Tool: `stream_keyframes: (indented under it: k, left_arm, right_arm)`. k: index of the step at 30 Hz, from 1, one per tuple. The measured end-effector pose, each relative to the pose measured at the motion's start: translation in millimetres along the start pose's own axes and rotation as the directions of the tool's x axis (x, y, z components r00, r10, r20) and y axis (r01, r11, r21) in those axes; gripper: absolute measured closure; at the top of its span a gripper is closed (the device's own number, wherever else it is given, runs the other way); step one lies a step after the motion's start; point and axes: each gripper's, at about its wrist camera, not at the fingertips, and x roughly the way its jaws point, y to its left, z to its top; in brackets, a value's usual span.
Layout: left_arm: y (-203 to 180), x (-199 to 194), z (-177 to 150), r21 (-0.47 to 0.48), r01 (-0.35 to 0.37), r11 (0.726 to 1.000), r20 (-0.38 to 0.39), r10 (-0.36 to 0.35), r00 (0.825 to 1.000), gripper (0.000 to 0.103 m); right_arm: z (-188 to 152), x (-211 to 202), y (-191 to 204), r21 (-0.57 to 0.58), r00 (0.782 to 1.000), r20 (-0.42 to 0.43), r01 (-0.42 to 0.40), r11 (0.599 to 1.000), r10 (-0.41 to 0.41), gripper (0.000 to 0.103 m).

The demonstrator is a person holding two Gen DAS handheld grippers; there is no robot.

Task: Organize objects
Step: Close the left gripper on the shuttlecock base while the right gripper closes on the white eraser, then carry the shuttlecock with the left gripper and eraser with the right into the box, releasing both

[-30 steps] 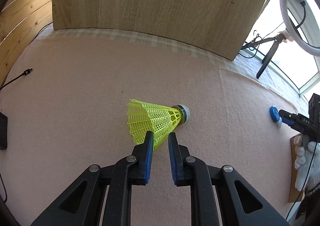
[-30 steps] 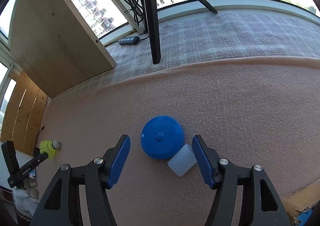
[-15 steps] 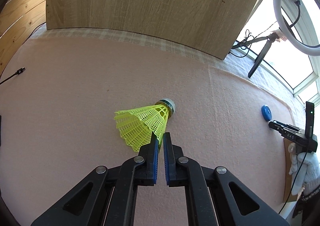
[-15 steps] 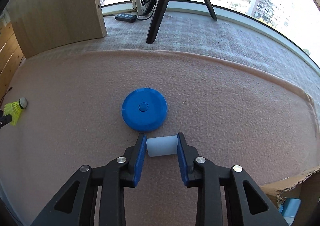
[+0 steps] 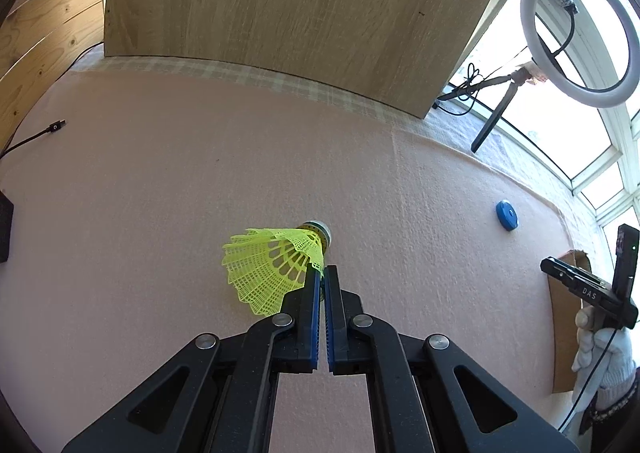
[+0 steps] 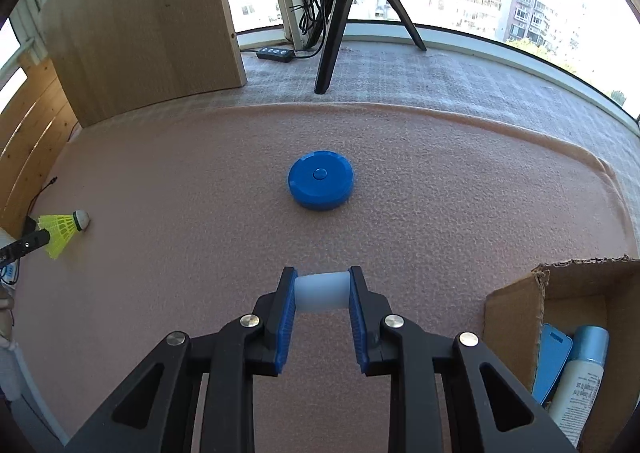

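Our left gripper (image 5: 321, 273) has its jaws pinched almost together on the edge of the yellow shuttlecock (image 5: 276, 263), just above the pink cloth (image 5: 160, 181). Our right gripper (image 6: 323, 285) has just been closing — its pads now clamp a small white block (image 6: 321, 291), with the blue round case (image 6: 321, 185) lying well ahead and a cardboard box (image 6: 516, 301) beside us at the right.

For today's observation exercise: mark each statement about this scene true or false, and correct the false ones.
1. The left tool is shut on the yellow shuttlecock. True.
2. The right tool is empty. False: it grips a white block.
3. The blue round case lies on the pink cloth. True.
4. The cardboard box is empty. False: a spray bottle and a blue flat item lie inside.
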Motion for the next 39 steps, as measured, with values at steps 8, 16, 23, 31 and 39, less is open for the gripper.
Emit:
stream_keyframes:
  k: [8, 16, 23, 31, 39]
  left_arm:
    - [-11.7, -25.8, -28.3, 0.002, 0.030, 1.000, 0.012, -0.030, 0.999, 0.102]
    - [-63.8, -55.2, -45.9, 0.077, 0.120, 0.990, 0.030, -0.123, 0.992, 0.102]
    - [-130.5, -60.6, -45.9, 0.162, 0.196, 0.967, 0.017, -0.201, 0.979, 0.102]
    - [-222.2, -55.3, -47.4, 0.276, 0.279, 0.919, -0.024, -0.284, 0.958, 0.102]
    - [-316.1, -40.4, -61.2, 0.388, 0.360, 0.849, -0.092, -0.353, 0.931, 0.102]
  right_arm:
    - [-43.3, -67.5, 3.5, 0.047, 0.993, 0.099, -0.070, 0.996, 0.065, 0.081]
    - [-86.9, -132.9, -26.6, 0.104, 0.984, 0.179, -0.039, 0.994, 0.020, 0.081]
    - [-125.8, -171.3, -66.5, 0.182, 0.975, 0.212, 0.022, 0.983, -0.061, 0.081]
    - [-159.4, -200.0, -107.6, 0.261, 0.964, 0.232, 0.068, 0.963, -0.131, 0.081]
    - [-179.3, -212.4, -135.3, 0.307, 0.955, 0.240, 0.093, 0.947, -0.171, 0.081]
